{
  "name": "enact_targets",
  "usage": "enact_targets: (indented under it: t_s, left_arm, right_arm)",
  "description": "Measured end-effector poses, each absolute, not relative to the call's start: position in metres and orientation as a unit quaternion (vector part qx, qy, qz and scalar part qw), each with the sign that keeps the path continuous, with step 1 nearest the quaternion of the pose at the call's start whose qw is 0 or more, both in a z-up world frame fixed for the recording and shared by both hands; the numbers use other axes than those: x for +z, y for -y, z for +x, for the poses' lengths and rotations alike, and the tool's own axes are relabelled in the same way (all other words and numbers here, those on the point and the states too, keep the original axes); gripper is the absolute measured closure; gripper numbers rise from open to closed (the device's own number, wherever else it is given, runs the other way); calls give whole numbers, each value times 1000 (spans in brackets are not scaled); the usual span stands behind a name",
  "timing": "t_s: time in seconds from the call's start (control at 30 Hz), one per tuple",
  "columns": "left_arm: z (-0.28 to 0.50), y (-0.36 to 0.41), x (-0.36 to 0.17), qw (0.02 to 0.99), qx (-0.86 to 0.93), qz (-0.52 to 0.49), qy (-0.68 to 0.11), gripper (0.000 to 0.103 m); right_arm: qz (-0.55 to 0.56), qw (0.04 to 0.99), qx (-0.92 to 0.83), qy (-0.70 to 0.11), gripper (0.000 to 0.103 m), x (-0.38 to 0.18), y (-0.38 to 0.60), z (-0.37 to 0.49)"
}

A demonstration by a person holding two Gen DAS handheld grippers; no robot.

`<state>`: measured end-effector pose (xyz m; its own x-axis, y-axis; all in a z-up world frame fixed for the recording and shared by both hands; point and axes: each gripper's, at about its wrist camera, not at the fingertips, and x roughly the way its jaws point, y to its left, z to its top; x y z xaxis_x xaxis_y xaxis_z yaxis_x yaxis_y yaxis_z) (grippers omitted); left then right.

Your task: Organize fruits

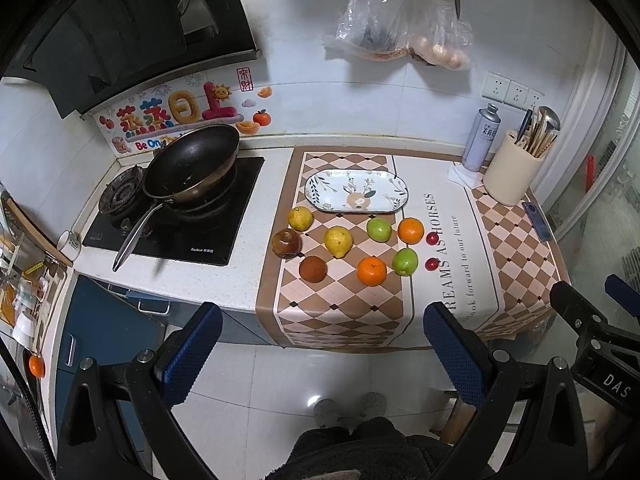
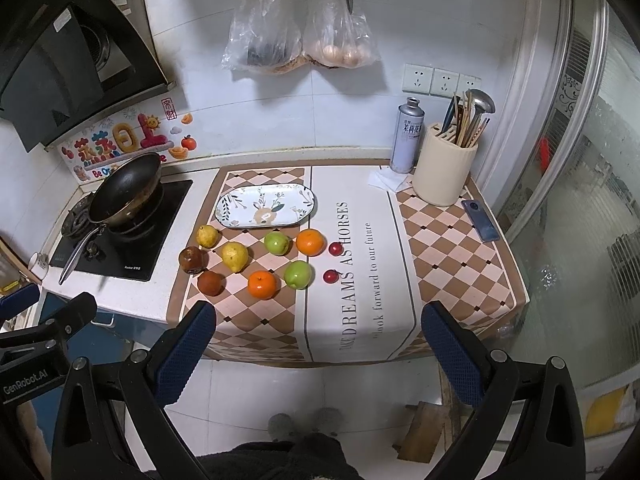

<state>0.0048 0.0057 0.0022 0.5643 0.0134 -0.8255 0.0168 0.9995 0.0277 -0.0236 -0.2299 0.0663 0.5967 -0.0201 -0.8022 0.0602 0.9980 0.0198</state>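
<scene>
Ten fruits loose on the checked cloth [image 2: 440, 248] of the counter [image 1: 256, 216], just in front of one empty oval plate [image 1: 356, 191]: two yellow pears [image 1: 338, 241], two green apples [image 1: 405, 262], two oranges [image 1: 371, 271], two brown fruits [image 1: 313, 269], two small red cherries [image 1: 431, 264]. None touching the plate.

Left gripper [image 1: 322, 354] and right gripper [image 2: 318, 350] both held back over the floor, short of the counter edge, fingers [image 2: 186, 350] spread wide, grasping nothing.

One pan [image 1: 192, 164] on the stove at left; one utensil holder [image 2: 444, 174], one spray can [image 2: 406, 140] and one phone [image 2: 480, 220] at right.
</scene>
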Motion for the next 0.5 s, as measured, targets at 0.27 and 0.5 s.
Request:
enact_targets:
  t_s: [0.27,0.5]
  left_arm:
    - [5,-6,2,884,-1,17,-467,0]
    - [5,-6,2,884,-1,17,-467,0]
  right_arm:
    - [23,893,-22,-449,0,66,230,-23]
    - [23,893,-21,-450,0,67,230,-22]
